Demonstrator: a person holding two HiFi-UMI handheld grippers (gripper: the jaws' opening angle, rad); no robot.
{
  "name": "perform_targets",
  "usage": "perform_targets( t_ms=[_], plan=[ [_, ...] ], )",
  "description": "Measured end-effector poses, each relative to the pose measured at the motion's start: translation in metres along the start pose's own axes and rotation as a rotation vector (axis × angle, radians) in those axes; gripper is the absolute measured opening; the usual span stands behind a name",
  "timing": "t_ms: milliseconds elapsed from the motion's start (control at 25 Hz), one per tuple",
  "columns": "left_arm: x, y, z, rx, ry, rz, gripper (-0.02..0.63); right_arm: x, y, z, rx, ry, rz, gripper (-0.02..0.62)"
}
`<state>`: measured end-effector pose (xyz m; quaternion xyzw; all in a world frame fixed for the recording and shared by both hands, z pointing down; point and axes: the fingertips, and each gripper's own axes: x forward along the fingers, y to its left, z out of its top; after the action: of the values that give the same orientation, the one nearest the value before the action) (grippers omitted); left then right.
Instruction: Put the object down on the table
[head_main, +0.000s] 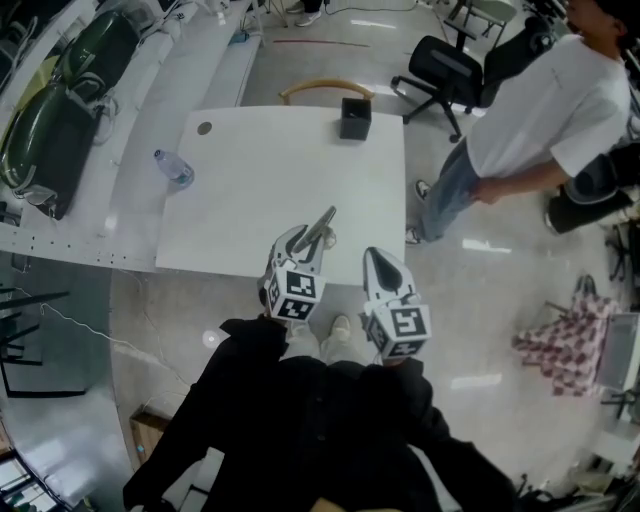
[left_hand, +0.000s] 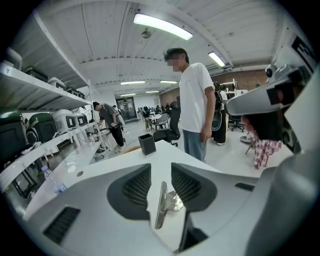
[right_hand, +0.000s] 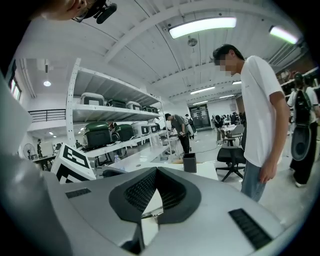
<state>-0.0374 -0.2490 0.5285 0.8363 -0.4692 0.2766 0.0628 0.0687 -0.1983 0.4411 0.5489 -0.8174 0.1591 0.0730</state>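
Note:
My left gripper (head_main: 306, 242) hangs over the near edge of the white table (head_main: 250, 190), shut on a slim silvery metal object (head_main: 322, 226) that sticks out forward past the jaws. In the left gripper view the metal object (left_hand: 161, 204) stands on edge between the two jaws, with a shiny crumpled part on its right side. My right gripper (head_main: 379, 256) is just to the right of the left one, off the table's near right corner. Its jaws (right_hand: 156, 173) meet at the tips with nothing held.
A black square box (head_main: 355, 118) stands at the table's far edge, with a wooden chair back (head_main: 325, 88) behind it. A water bottle (head_main: 173, 168) lies on the bench to the left. A person in a white T-shirt (head_main: 560, 110) stands to the right. Green cases (head_main: 60, 110) fill the left shelf.

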Motion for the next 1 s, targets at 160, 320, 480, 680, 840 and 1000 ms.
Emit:
perform_targets(
  t_ms=[160, 320, 480, 680, 840, 1000],
  plan=[
    [-0.013, 0.003, 0.02, -0.054, -0.066, -0.011, 0.12, 0.002, 0.0, 0.012, -0.019, -0.016, -0.008, 0.002],
    [-0.028, 0.007, 0.038, -0.112, -0.112, -0.019, 0.103, 0.002, 0.002, 0.021, -0.01, -0.034, -0.003, 0.002],
    [-0.041, 0.009, 0.058, -0.176, -0.172, -0.03, 0.068, 0.002, 0.005, 0.033, -0.012, -0.061, 0.024, 0.002],
    [-0.061, 0.018, 0.081, -0.247, -0.255, -0.015, 0.005, 0.002, 0.009, 0.045, -0.025, -0.091, 0.044, 0.002],
    [-0.073, 0.021, 0.088, -0.287, -0.284, -0.015, 0.002, 0.001, 0.013, 0.047, -0.016, -0.092, 0.047, 0.002],
    [-0.085, 0.022, 0.094, -0.295, -0.312, -0.015, 0.002, 0.002, 0.019, 0.055, -0.011, -0.11, 0.064, 0.002]
  ],
)
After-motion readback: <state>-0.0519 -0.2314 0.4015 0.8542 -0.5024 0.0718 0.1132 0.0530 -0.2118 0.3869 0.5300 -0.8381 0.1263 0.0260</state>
